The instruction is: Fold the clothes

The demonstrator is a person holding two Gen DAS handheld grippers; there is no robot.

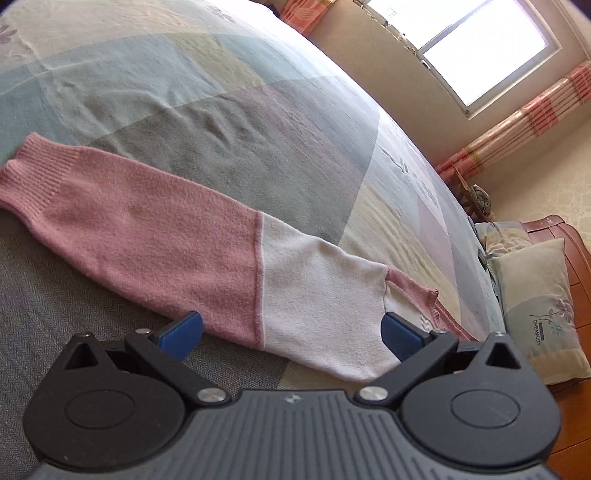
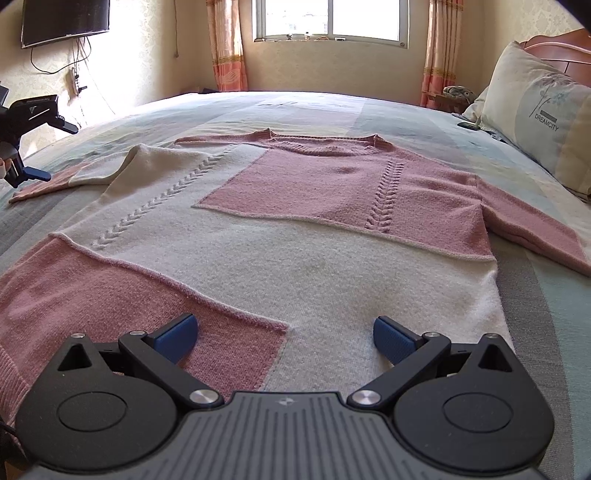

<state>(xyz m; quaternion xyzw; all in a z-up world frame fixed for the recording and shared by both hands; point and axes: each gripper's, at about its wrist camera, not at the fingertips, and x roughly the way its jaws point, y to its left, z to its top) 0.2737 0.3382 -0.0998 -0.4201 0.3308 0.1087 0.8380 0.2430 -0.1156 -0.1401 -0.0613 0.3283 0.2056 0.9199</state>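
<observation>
A pink and cream knit sweater [image 2: 280,236] lies flat on the bed, neck toward the window, both sleeves spread out. Its left sleeve [image 1: 192,254] runs across the left wrist view, pink cuff at the left, cream part toward the body. My left gripper [image 1: 291,332] is open, its blue pads on either side of the sleeve's near edge, nothing held. It also shows at the left edge of the right wrist view as the left gripper [image 2: 31,151]. My right gripper [image 2: 284,338] is open just above the sweater's hem, empty.
The bedspread [image 1: 221,92] has pastel patches. Pillows [image 2: 535,122] lean on a wooden headboard [image 2: 554,44] at the right. A window [image 2: 332,18] with striped curtains is straight ahead, a wall television [image 2: 64,20] at upper left. A small dark object [image 2: 467,125] lies near the pillows.
</observation>
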